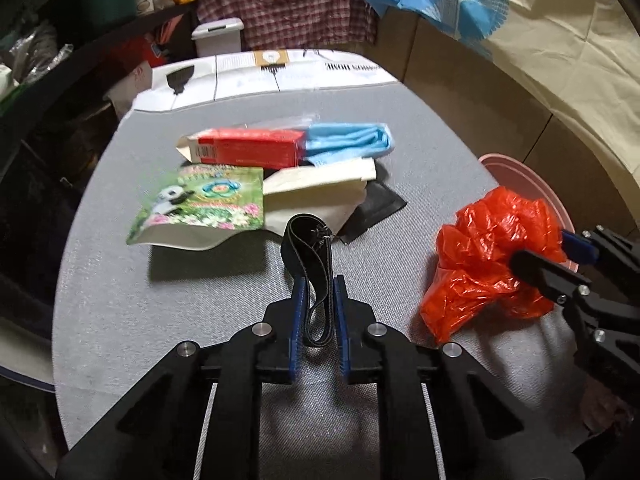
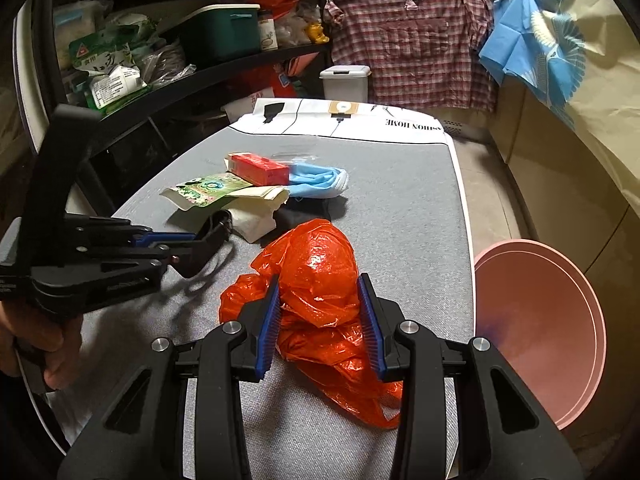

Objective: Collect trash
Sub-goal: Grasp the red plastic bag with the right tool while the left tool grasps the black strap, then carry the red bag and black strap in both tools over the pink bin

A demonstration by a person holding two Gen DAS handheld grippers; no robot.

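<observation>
- left hand-held gripper (image 1: 319, 300) tilts down at the grey counter (image 1: 160, 300), pinching a black strap (image 1: 312, 256)
- right hand-held gripper (image 2: 320, 320) angled down too — clamps the orange plastic bag (image 2: 316, 280) by the pink bin (image 2: 540, 332)

Overhead indoor light falls evenly on the grey surface (image 1: 168, 304), casting soft shadows beneath the litter. The orange plastic bag (image 2: 316, 280) shows small glints; shelves at left stay dim. Fisheye bending curves the edges, corners go black, and the panda pouch (image 1: 200, 204) looks slightly blurred.
</observation>
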